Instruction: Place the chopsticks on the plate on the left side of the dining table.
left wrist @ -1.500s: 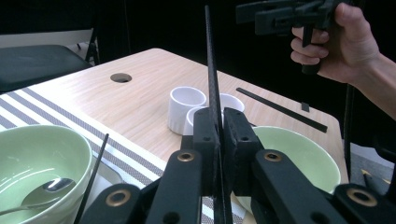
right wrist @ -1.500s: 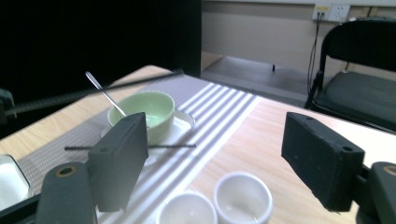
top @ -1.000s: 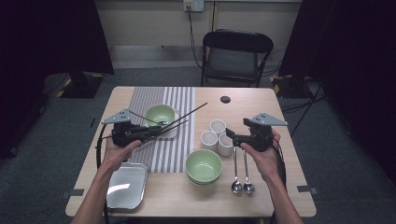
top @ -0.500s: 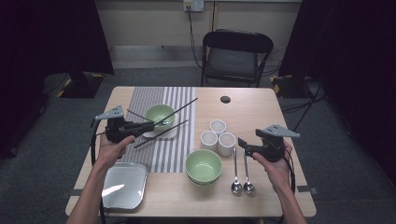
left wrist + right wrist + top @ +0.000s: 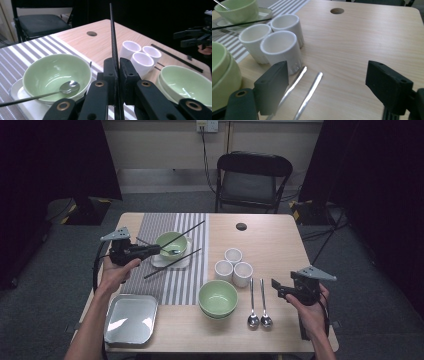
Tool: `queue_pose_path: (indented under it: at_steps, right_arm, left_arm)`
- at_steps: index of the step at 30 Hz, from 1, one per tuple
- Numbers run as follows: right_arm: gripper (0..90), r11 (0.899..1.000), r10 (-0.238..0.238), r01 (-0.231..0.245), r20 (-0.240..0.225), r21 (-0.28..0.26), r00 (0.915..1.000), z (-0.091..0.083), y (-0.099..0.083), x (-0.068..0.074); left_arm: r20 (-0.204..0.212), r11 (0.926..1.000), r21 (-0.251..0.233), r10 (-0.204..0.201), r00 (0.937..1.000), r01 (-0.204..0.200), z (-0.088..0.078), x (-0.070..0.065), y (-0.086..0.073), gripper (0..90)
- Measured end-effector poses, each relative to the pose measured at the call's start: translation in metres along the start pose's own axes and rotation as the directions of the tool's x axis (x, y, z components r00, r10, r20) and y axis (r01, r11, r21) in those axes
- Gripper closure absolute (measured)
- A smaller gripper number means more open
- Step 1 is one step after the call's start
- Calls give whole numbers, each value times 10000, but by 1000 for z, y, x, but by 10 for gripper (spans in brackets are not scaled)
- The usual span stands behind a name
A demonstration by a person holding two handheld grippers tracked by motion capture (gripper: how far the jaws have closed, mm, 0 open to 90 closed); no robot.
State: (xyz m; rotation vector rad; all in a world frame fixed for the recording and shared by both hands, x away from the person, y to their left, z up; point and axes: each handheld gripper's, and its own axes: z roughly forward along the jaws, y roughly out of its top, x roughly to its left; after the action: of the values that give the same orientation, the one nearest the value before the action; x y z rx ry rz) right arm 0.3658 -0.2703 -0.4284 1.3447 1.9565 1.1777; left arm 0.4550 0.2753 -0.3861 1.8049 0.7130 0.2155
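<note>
I have the left gripper [image 5: 150, 251] clamped on a pair of black chopsticks [image 5: 113, 40]; its own view shows the thin sticks pinched edge-on between the pads. From above they fan out over the striped placemat [image 5: 197, 227], one reaching past the small green bowl [image 5: 172, 242], the other lying lower across the white tray [image 5: 184, 262] beneath that bowl. The right gripper [image 5: 274, 287] hangs with its jaws wide apart and nothing between them, low over the surface [image 5: 270, 240] just right of the two spoons [image 5: 259, 320].

My read is that the step in hand is setting the chopsticks down at the place setting while the right side lines up on a spoon. To do it well I would keep the sticks level, swing their tips clear of the bowl rim and the spoon resting inside it [image 5: 67, 88], and lower them flat before letting go, since thin rigid rods tend to roll or splay.

The chopsticks look matte and slim. The bowls, including the large green bowl [image 5: 218, 297], are glossy glazed ware with round walls. The three white cups [image 5: 282, 47] are plain straight-sided cylinders, clustered touching. The spoons are polished metal with narrow handles that probably slip easily, and the steel tray [image 5: 130, 319] near the front edge is shiny and shallow.
</note>
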Motion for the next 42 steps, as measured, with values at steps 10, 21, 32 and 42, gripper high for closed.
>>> queue_pose_path:
  at_steps: [10, 21, 32, 42]
  right_arm:
    - [178, 9952, 97, -162, 678, 970, 9977, -3, -33, -24]
    - [176, 9820, 461, -699, 1363, 1755, 9896, 7, -58, -50]
    - [188, 9782, 159, -524, 1790, 2010, 9837, 11, -69, -53]
    - [175, 9816, 90, -445, 1881, 1854, 9821, 11, -71, -52]
  left_arm:
    - [-25, 9982, 566, -176, 9998, 178, 11, 6, -19, 847]
    - [29, 9946, 1020, -189, 9998, 185, 26, 4, -32, 847]
    - [-256, 9896, 1409, -260, 9993, 294, 30, 8, -44, 847]
    - [-347, 9856, 1652, -317, 9989, 370, 35, 14, -52, 847]
